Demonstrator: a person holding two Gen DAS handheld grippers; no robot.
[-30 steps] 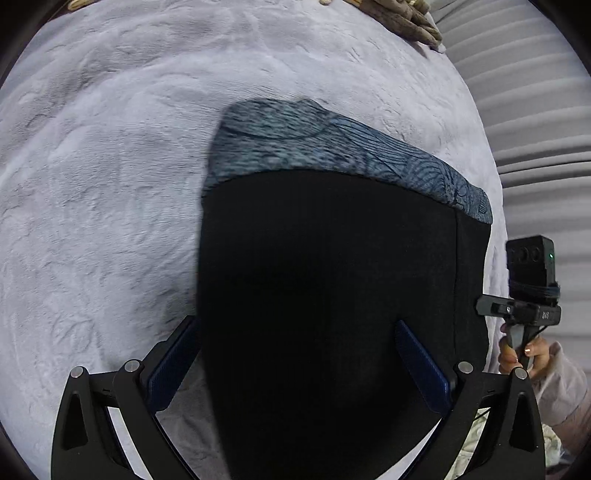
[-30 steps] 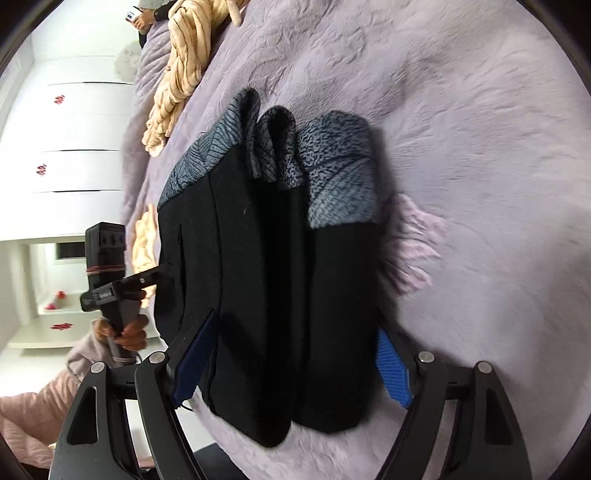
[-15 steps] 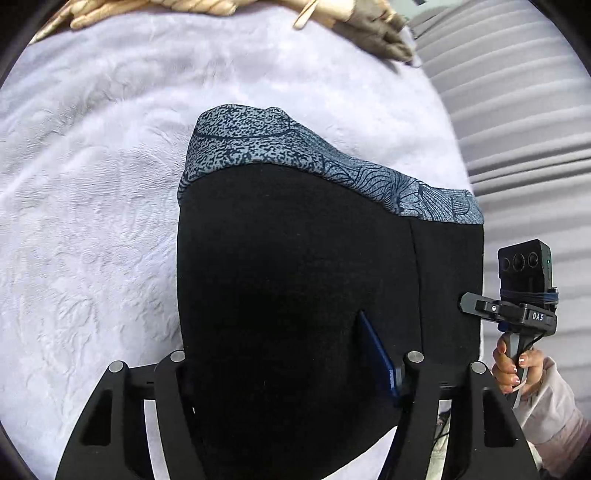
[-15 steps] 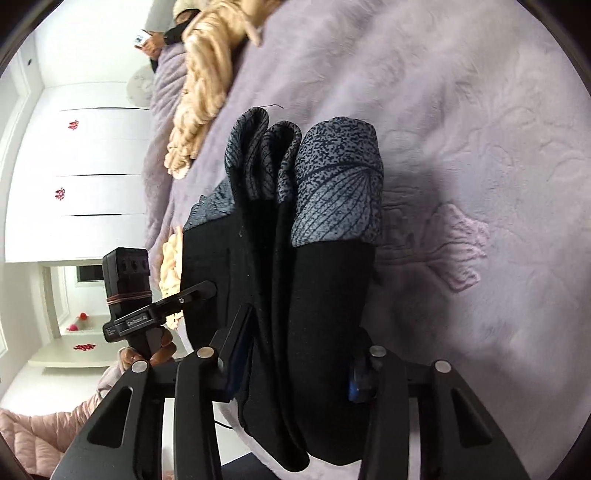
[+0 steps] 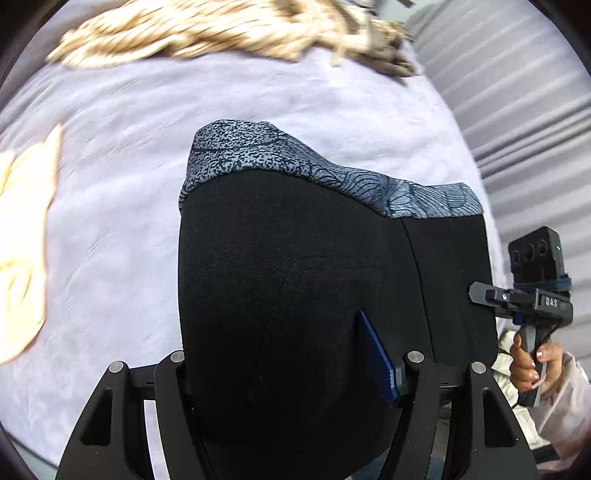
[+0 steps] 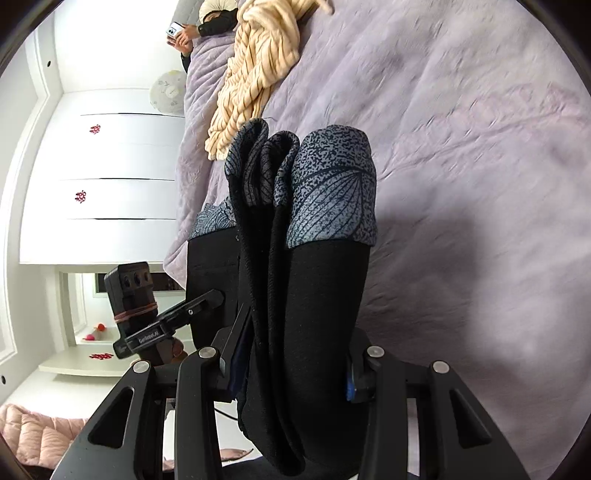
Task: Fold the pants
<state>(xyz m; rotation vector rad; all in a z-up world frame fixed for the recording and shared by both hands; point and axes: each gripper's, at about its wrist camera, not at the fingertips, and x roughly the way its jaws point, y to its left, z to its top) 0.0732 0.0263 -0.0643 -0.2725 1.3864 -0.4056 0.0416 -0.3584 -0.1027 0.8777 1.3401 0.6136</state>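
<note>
The pants (image 5: 295, 280) are black with a blue-grey patterned waistband (image 5: 258, 151), folded into several layers, held up off the lilac bedspread (image 5: 122, 155). My left gripper (image 5: 291, 354) is shut on the black folded end. In the right wrist view the folded stack (image 6: 306, 302) stands edge-on, its patterned band (image 6: 332, 192) pointing away. My right gripper (image 6: 295, 362) is shut on that stack. Each gripper shows in the other's view: the right one at the pants' right edge (image 5: 532, 299), the left one at their left edge (image 6: 147, 314).
A cream chunky knit blanket (image 6: 258, 59) lies at the far side of the bed; it also shows in the left wrist view (image 5: 207, 29). A yellow cloth (image 5: 22, 258) lies at left. A person with a phone (image 6: 184, 33) sits beyond. White cabinets (image 6: 110, 177) stand left.
Both grippers closed on the folded pants and lifted them off the bedspread. The views now tilt up, showing more of the knit blanket.
</note>
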